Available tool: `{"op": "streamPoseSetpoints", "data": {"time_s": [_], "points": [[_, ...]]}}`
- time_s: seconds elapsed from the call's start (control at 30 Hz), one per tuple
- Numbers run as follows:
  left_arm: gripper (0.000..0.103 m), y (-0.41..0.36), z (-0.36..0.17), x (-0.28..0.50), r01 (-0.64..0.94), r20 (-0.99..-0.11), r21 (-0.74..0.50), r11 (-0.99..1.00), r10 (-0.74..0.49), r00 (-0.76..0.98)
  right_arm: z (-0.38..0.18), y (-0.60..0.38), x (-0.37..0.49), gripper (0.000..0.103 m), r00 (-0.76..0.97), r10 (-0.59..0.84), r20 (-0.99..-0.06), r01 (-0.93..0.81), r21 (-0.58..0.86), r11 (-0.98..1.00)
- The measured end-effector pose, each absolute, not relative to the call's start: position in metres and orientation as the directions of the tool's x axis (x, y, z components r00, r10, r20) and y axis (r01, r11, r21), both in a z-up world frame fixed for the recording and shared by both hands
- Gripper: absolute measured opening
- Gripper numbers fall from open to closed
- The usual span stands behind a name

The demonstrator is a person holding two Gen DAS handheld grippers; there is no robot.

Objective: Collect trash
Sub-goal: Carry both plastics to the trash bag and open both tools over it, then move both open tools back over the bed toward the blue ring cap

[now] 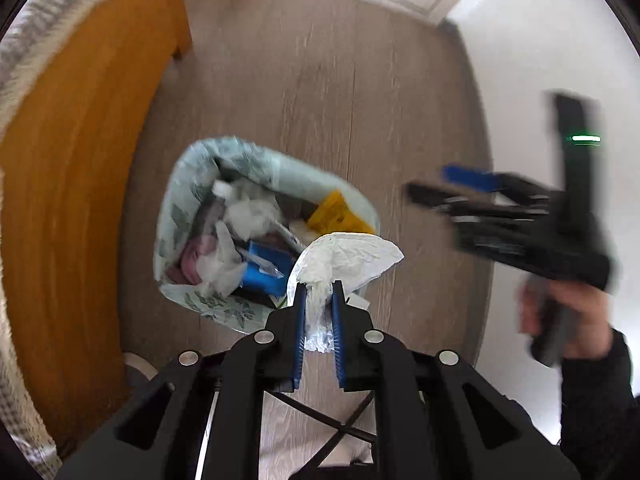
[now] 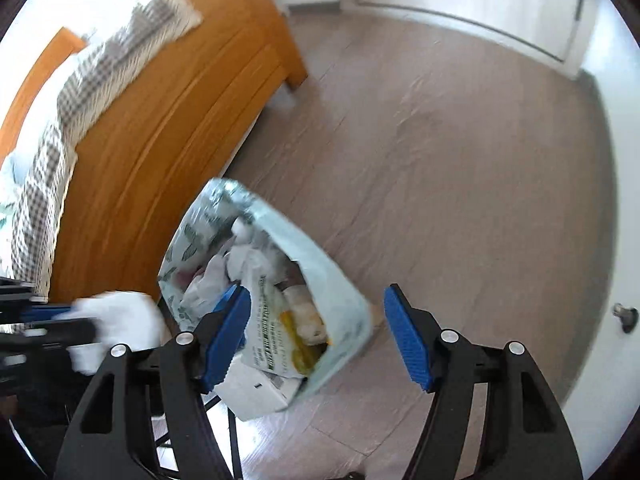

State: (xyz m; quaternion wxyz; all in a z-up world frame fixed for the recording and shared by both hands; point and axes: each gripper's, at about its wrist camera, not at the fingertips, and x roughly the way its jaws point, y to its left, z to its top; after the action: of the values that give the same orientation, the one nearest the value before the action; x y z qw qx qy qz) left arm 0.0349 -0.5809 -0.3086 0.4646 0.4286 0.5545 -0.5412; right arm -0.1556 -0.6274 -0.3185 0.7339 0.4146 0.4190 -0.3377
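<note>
Two grippers flank one trash bag (image 1: 266, 232), which stands open on the wood floor (image 1: 340, 80) at centre frame, already holding a bottle (image 1: 214, 204) and wrappers. My left gripper (image 1: 319, 286) is clenched on a crumpled white tissue (image 1: 348, 256) at the bag's lower-right rim. My right gripper (image 2: 316, 304) is released, empty. I judge the tissue should be carried fully over the mouth before I let go.

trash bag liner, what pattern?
Pale mint plastic trash bag with green leaf print; clearest in left wrist view.
</note>
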Motion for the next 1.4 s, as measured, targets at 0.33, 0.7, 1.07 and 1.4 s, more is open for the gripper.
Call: {"op": "streamPoseSetpoints", "data": {"time_s": [0.33,0.7,1.07,1.4], "points": [[0.04,-0.621,-0.39,0.004,0.979,-0.972,-0.185,0.084,0.132,-0.195,-0.318,-0.622,-0.194,0.07,0.384,-0.15,-0.911,0.887,0.318,0.336],[0.055,-0.601,-0.359,0.067,0.937,-0.977,-0.208,0.281,-0.02,-0.211,-0.325,-0.615,-0.178,0.07,0.383,-0.114,-0.917,0.872,0.318,0.371],[0.055,-0.564,-0.278,0.102,0.94,-0.974,-0.209,0.27,-0.143,-0.176,-0.299,-0.608,-0.146,0.07,0.403,-0.149,-0.903,0.838,0.299,0.457],[0.06,-0.466,-0.14,0.182,0.931,-0.861,-0.185,0.314,-0.509,0.0,-0.204,-0.591,-0.055,0.07,0.423,-0.257,-0.869,0.737,0.165,0.656]]}}
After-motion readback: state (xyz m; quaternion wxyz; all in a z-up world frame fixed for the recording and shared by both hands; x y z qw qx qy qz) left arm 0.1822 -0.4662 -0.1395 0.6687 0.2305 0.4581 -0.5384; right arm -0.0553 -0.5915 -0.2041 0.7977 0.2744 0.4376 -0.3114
